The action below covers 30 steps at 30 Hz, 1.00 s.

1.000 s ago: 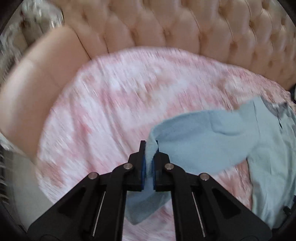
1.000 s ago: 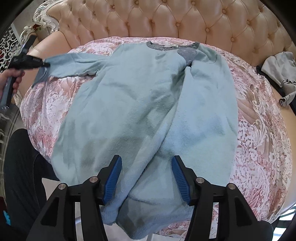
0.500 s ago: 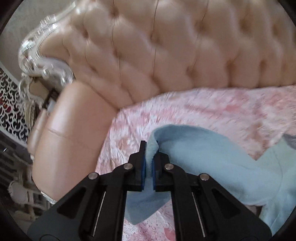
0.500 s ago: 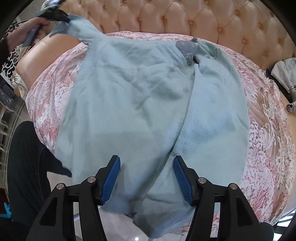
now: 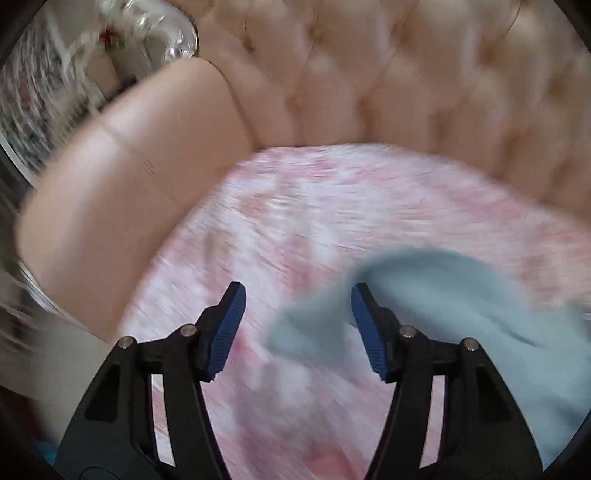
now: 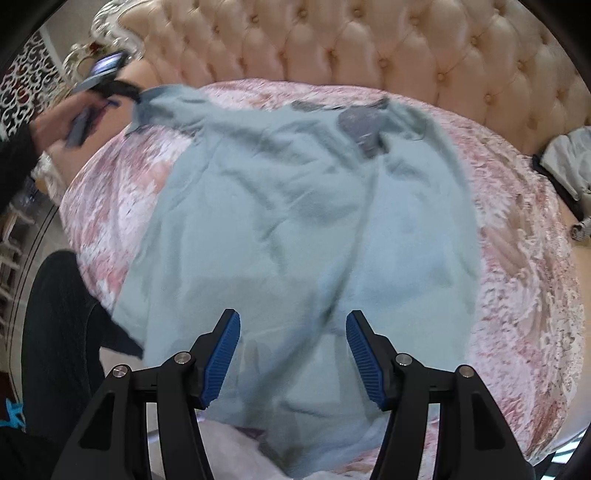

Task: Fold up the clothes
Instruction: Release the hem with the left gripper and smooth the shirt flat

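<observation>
Left gripper [image 5: 295,317]: jaws just opened wide; pale blue fleece sleeve end [image 5: 310,332] lies loose between them, clamped by neither pad.
Garment: pale blue fleece top [image 6: 295,229], spread flat on pink floral bedspread [image 6: 524,258], collar at 12 o'clock toward tufted cream headboard [image 6: 369,40].
Right gripper [image 6: 293,350]: unclenched, hem at 6 o'clock below it, nothing gripped.

Tufted headboard [image 6: 369,40]: cream, buttoned, curved behind the bed. Bedspread [image 6: 524,280]: pink-and-white floral pattern, covered the mattress. Padded side rail [image 5: 122,192]: smooth peach upholstery, at the left. Carved silver-white frame corner [image 6: 107,22]: ornate. Grey bundle [image 6: 569,162]: lay on the bed's far right edge.
</observation>
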Available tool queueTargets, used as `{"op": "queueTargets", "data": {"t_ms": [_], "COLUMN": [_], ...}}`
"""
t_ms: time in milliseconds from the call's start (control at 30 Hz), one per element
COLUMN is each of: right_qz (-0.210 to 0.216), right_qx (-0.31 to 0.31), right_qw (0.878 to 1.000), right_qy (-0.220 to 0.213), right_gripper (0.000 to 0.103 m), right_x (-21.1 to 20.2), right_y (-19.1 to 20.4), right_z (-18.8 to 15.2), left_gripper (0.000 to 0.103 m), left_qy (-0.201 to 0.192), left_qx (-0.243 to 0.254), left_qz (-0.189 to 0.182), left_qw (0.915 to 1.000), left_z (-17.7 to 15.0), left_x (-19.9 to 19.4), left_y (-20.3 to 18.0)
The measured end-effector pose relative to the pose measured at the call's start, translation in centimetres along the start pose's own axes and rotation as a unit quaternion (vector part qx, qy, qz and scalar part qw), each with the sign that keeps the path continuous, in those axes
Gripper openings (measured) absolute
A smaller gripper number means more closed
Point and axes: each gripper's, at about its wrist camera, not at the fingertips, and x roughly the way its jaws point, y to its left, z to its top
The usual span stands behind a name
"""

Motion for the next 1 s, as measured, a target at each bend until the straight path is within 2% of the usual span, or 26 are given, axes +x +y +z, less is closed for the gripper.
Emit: {"op": "queueTargets", "data": {"t_ms": [67, 133, 167, 233, 267, 367, 433, 500, 633, 733, 833, 933, 967, 1000], "right_qz": [-0.008, -0.016, -0.020, -0.024, -0.025, -0.023, -0.021, -0.017, -0.009, -0.006, -0.005, -0.006, -0.005, -0.005], "right_qx": [0.020, 0.037, 0.044, 0.054, 0.058, 0.063, 0.062, 0.061, 0.059, 0.056, 0.058, 0.058, 0.056, 0.053], "right_qw": [1.000, 0.999, 0.999, 0.998, 0.998, 0.998, 0.998, 0.998, 0.998, 0.998, 0.998, 0.998, 0.998, 0.998], "right_qy": [-0.009, -0.011, -0.010, -0.009, -0.010, -0.015, -0.015, -0.017, -0.015, -0.016, -0.016, -0.014, -0.014, -0.014], "right_gripper": [0.061, 0.061, 0.061, 0.061, 0.061, 0.061, 0.061, 0.061, 0.061, 0.061, 0.061, 0.061, 0.061, 0.061], "right_x": [-0.2, -0.2, -0.2, -0.3, -0.4, -1.1, -1.3, -1.5, -1.7, -2.0, -2.0, -1.9, -1.9, -2.0], "right_y": [-1.2, -2.4, -2.9, -3.7, -4.0, -4.3, -4.3, -4.1, -3.8, -3.7, -3.8, -3.7, -3.6, -3.6], "right_z": [0.3, 0.0, -0.1, -0.4, -0.6, -1.4, -1.8, -2.3, -3.2, -3.7, -3.8, -3.8, -3.8, -3.8], "left_gripper": [0.063, 0.063, 0.063, 0.063, 0.063, 0.063, 0.061, 0.039, 0.039, 0.039, 0.039, 0.036, 0.020, 0.009], "left_qy": [0.003, 0.012, 0.018, 0.056, 0.076, 0.132, 0.163, 0.191, 0.198, 0.209, 0.224, 0.228, 0.230, 0.231], "left_qx": [0.002, 0.024, 0.037, 0.080, 0.097, 0.119, 0.088, 0.059, 0.033, 0.019, 0.007, -0.010, -0.015, -0.020], "left_qz": [-0.081, -0.165, -0.187, -0.260, -0.283, -0.306, -0.314, -0.314, -0.281, -0.275, -0.293, -0.304, -0.308, -0.312], "left_qw": [0.9967, 0.9860, 0.9814, 0.9606, 0.9511, 0.9351, 0.9312, 0.9283, 0.9384, 0.9382, 0.9296, 0.9248, 0.9230, 0.9213], "left_z": [-4.0, -9.7, -11.8, -18.1, -20.8, -27.6, -30.0, -31.9, -32.7, -32.9, -33.3, -33.3, -33.2, -33.1], "left_x": [-3.7, -7.4, -8.5, -11.1, -11.8, -13.3, -12.9, -12.1, -10.9, -10.4, -9.8, -9.4, -9.3, -9.2], "left_y": [-0.4, -1.6, -2.2, -4.7, -5.8, -8.2, -8.4, -8.6, -8.3, -8.3, -9.0, -9.0, -9.0, -9.0]}}
